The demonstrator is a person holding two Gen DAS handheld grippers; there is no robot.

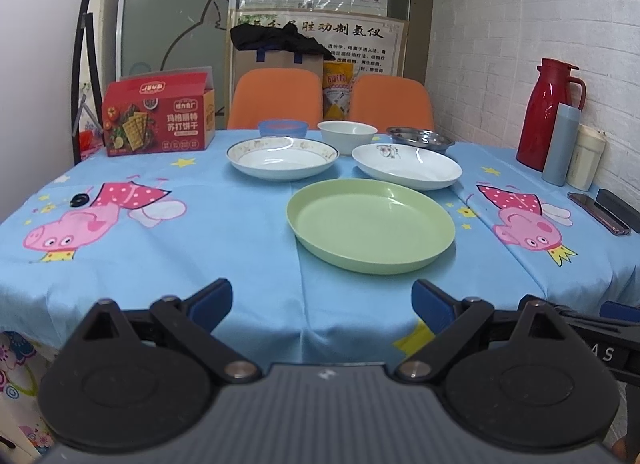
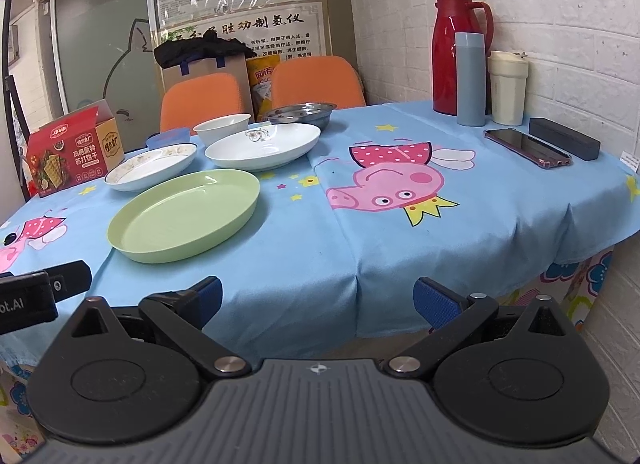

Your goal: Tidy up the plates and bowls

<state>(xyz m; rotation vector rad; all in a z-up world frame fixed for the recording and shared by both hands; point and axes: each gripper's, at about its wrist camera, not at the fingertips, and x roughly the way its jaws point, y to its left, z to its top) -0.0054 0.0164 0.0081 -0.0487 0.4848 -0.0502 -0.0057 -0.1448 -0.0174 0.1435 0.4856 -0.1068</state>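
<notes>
A green plate (image 1: 370, 223) (image 2: 184, 213) lies nearest on the blue tablecloth. Behind it lie a gold-rimmed white plate (image 1: 282, 157) (image 2: 152, 167) and a plain white plate (image 1: 406, 165) (image 2: 262, 145). Further back stand a white bowl (image 1: 347, 135) (image 2: 222, 127), a blue bowl (image 1: 283, 128) (image 2: 168, 139) and a steel dish (image 1: 420, 139) (image 2: 300, 113). My left gripper (image 1: 322, 308) is open and empty at the table's near edge. My right gripper (image 2: 318, 306) is open and empty, to the right of the green plate.
A red cracker box (image 1: 158, 117) stands at the far left. A red thermos (image 2: 456, 51), a grey flask (image 2: 471, 79) and a cream cup (image 2: 507, 87) stand by the brick wall, with a phone (image 2: 528, 147) and a black case (image 2: 564, 137). Two orange chairs (image 1: 332, 101) stand behind.
</notes>
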